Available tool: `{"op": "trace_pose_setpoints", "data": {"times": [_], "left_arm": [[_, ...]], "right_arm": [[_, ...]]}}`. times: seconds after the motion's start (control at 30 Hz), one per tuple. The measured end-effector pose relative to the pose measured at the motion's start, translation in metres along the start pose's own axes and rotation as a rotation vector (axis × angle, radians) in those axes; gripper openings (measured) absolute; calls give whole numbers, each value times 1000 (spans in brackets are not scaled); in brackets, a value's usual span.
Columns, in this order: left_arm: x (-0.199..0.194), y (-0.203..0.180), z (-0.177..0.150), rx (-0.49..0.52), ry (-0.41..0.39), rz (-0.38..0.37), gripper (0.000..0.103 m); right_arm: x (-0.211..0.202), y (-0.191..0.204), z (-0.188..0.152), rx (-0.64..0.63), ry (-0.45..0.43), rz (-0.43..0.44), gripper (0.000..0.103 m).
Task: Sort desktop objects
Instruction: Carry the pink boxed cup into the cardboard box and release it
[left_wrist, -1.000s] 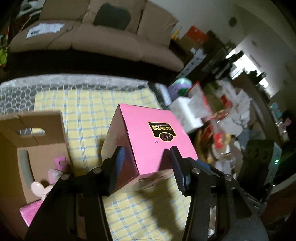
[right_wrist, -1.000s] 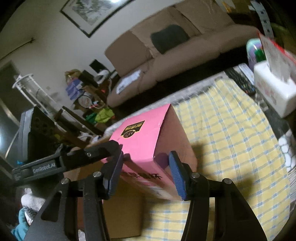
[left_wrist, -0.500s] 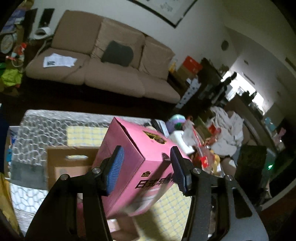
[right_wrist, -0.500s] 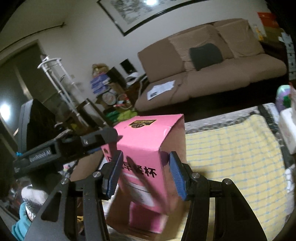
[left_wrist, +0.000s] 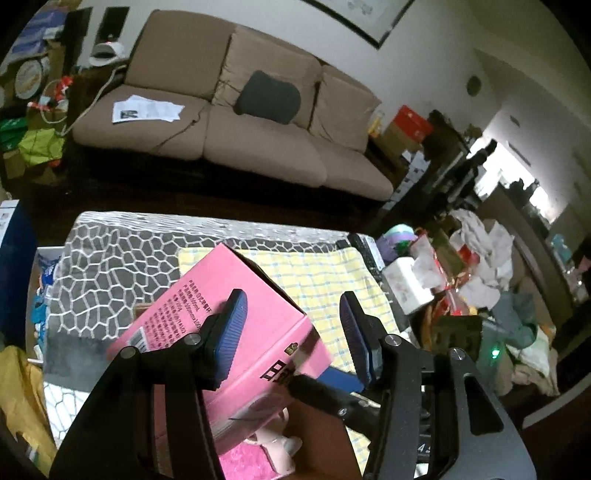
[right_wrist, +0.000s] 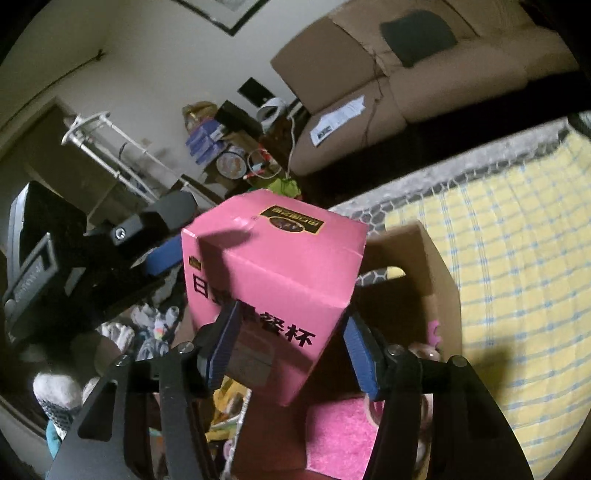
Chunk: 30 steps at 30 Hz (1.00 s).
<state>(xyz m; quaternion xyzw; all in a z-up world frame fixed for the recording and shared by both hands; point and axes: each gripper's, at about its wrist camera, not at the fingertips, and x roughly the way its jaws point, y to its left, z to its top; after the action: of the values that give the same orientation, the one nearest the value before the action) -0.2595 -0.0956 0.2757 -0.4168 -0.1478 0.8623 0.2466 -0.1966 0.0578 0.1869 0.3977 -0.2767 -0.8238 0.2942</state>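
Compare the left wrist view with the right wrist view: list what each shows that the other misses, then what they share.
Only the left wrist view shows the white tissue box at the table's right edge and the barcode panel on the pink box.

Only the right wrist view shows the brown cardboard carton's wall, the white metal rack and the black label on the pink box's top.

Both show the tall pink cardboard box, the yellow checked cloth and the beige sofa.
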Motion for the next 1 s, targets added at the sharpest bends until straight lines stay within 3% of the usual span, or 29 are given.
{"op": "trace_pose_setpoints", "data": {"times": [0.13, 0.2, 0.37, 0.6, 0.83, 1.0], "left_arm": [[26, -13, -7, 12, 51, -14, 48], [42, -21, -16, 41, 74, 9, 48], [56, -24, -29, 50, 98, 37, 51], [40, -18, -35, 38, 106, 66, 51], [29, -37, -26, 62, 121, 67, 57], [31, -39, -34, 48, 139, 47, 57]], "right_arm": [[-4, -28, -5, 47, 14, -15, 59], [-5, -39, -10, 47, 48, -63, 59], [-2, -56, -24, 80, 82, -81, 59], [4, -44, -37, 59, 107, -74, 63], [-5, -44, -40, 202, 62, 49, 64], [-16, -35, -35, 123, 77, -53, 62]]}}
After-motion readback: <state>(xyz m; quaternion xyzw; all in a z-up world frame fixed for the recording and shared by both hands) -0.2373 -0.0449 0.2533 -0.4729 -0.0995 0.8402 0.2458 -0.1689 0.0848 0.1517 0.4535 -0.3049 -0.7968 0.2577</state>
